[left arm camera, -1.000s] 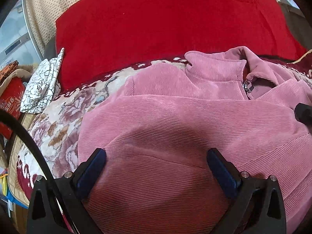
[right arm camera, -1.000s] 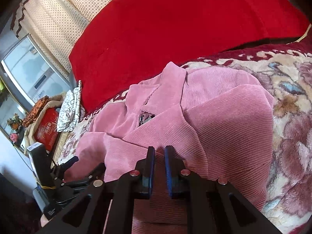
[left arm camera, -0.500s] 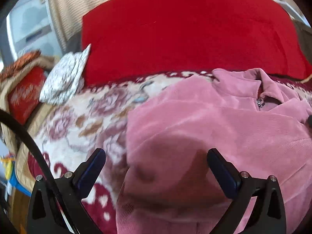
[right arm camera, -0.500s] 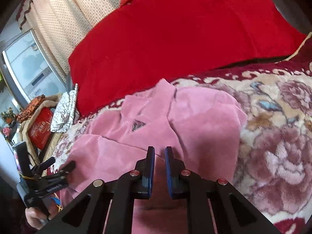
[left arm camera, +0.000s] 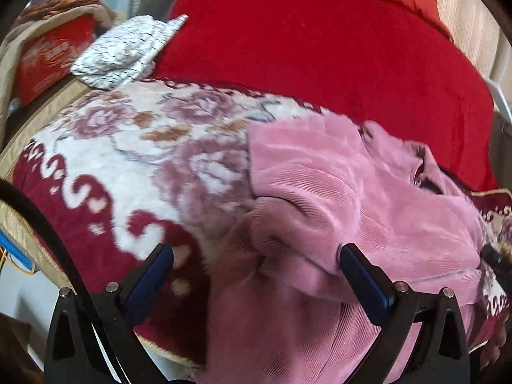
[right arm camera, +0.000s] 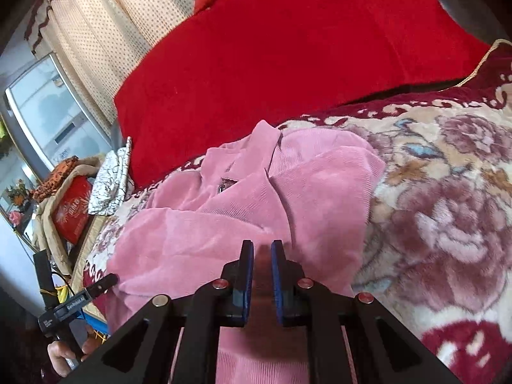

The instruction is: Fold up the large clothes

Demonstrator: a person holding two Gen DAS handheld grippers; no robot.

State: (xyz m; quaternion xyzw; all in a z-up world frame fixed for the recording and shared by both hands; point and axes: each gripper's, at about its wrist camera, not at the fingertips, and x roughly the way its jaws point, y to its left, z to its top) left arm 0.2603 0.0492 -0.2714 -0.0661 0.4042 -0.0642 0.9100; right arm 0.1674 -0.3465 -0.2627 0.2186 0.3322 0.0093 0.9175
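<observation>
Pink jacket [right arm camera: 243, 220] lies half-folded on the flowered bed blanket [right arm camera: 448, 192]. Right gripper [right arm camera: 262, 256] pinches its near edge, jaws narrow; left gripper [left arm camera: 256, 272] stands wide, empty. Next, probably: regrasp left and fold.

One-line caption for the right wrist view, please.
Right gripper shut on the pink top's near edge, on a floral blanket before a red cushion.

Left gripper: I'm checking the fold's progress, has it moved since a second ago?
Yes. The left gripper has slid left off the pink corduroy jacket, over the floral blanket.
</observation>
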